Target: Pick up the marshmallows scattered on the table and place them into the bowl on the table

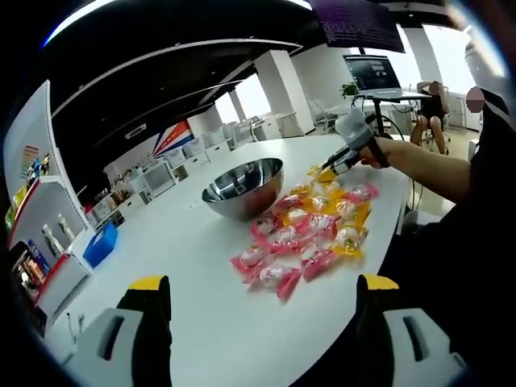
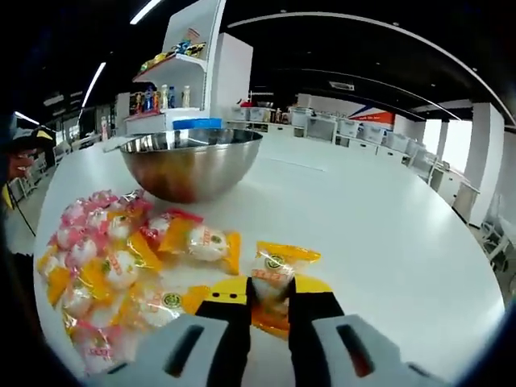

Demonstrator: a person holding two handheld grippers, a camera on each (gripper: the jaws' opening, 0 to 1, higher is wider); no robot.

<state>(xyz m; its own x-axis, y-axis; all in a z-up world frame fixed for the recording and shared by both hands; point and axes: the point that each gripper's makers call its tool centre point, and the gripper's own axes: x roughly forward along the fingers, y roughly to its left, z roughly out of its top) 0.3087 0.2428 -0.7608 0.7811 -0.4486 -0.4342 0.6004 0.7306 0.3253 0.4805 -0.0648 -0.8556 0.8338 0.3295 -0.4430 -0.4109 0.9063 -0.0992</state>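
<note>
In the left gripper view, the left gripper [image 1: 262,302] rises from the bottom of the frame with its two yellow-tipped jaws spread wide and nothing between them. It hovers above bare white table [image 1: 201,322], well short of the marshmallows [image 1: 310,234]. These lie in a loose heap of pink and yellow wrappers at centre right, just below and right of the steel bowl [image 1: 243,187]. The bowl sits at the middle of the frame and looks empty from here, so the task appears to be at its start. In the upper right, the right gripper [image 1: 328,172] reaches down to the far edge of the heap, held by a person's hand [image 1: 372,151]. It seems pressed onto a yellow packet there.

In the right gripper view, the right gripper [image 2: 270,302] comes up from the bottom centre, its jaws closed on a yellow-wrapped marshmallow [image 2: 276,270]. That packet stands slightly apart from the rest, at the right edge of the pile, which likely makes it an easy first pick. The pile spreads across the lower left, and the bowl [image 2: 192,161] stands beyond it at upper left, its rim open toward the gripper. The short, unobstructed path from packet to bowl suggests a lift and carry over the pile comes next.
</note>
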